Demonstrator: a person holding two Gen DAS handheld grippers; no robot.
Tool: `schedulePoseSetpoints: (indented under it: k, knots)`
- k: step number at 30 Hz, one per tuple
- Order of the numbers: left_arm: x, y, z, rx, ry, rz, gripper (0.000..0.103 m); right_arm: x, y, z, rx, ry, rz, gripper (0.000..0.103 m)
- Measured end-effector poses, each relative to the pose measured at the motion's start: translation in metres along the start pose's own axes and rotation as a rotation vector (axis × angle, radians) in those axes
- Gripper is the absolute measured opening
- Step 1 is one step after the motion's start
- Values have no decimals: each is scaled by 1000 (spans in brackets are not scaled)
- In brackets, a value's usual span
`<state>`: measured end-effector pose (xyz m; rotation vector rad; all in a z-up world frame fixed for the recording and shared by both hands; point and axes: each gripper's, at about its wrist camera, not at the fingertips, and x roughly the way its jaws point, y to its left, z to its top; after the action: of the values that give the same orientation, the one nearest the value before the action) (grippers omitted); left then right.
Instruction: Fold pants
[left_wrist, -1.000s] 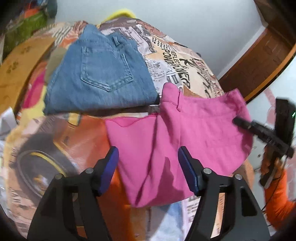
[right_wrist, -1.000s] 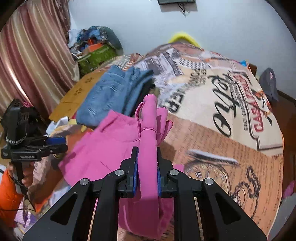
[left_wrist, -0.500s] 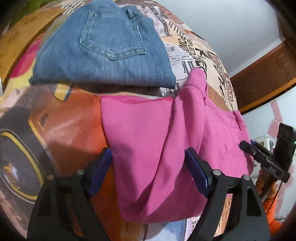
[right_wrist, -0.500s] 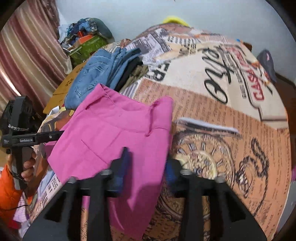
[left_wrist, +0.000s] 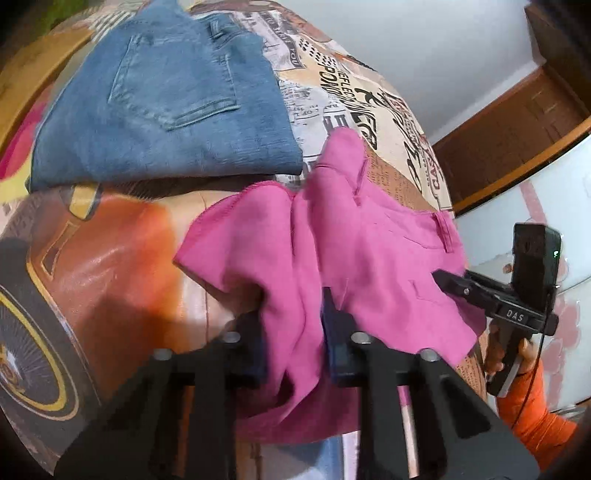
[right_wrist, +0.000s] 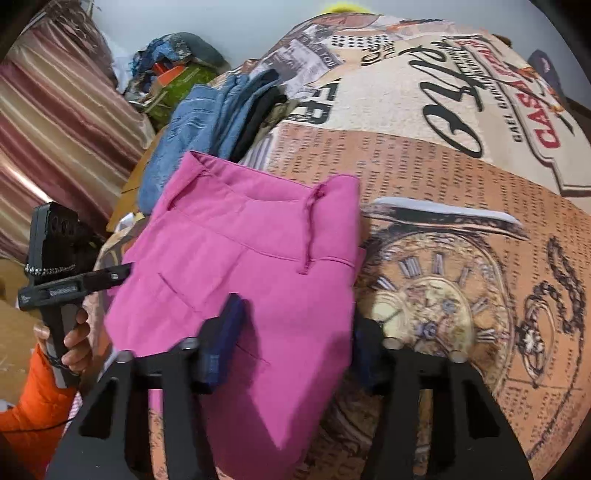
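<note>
The pink pants (right_wrist: 258, 258) lie folded on the printed bedspread (right_wrist: 461, 184), waistband toward the far side. In the left wrist view the pink pants (left_wrist: 369, 240) bunch up where my left gripper (left_wrist: 295, 332) is shut on a fold of their near edge. My right gripper (right_wrist: 295, 332) is open, its fingers spread over the near part of the pants without holding them. The right gripper also shows in the left wrist view (left_wrist: 491, 299), at the pants' right edge. The left gripper shows in the right wrist view (right_wrist: 110, 275), at their left edge.
Folded blue jeans (left_wrist: 166, 110) lie on the bed just beyond the pink pants, on a stack of dark clothes (right_wrist: 258, 107). A striped curtain (right_wrist: 55, 129) and a clutter pile (right_wrist: 173, 70) stand to the left. A wooden door (left_wrist: 517, 122) is at the right.
My right gripper let go of the pink pants and opened wide. My left gripper went from open to shut on the pants' near edge, bunching the cloth.
</note>
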<state>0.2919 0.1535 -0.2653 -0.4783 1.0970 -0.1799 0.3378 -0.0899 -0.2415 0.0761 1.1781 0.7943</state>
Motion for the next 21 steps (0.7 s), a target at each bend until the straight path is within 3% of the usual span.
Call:
schedulePoseSetpoints:
  k: [3, 5, 14, 21]
  knots:
    - [-5, -13, 0, 64, -23, 70, 14, -4, 7, -1, -32, -27, -25, 20]
    - [-14, -20, 1, 86, -49, 85, 12, -12, 13, 1, -50, -56, -28, 16]
    - [-78, -39, 18, 166, -209, 127, 12, -52, 50, 23, -145, -192, -29, 14]
    - [-127, -28, 56, 177, -327, 182, 12, -66, 94, 66, -231, -292, -24, 14]
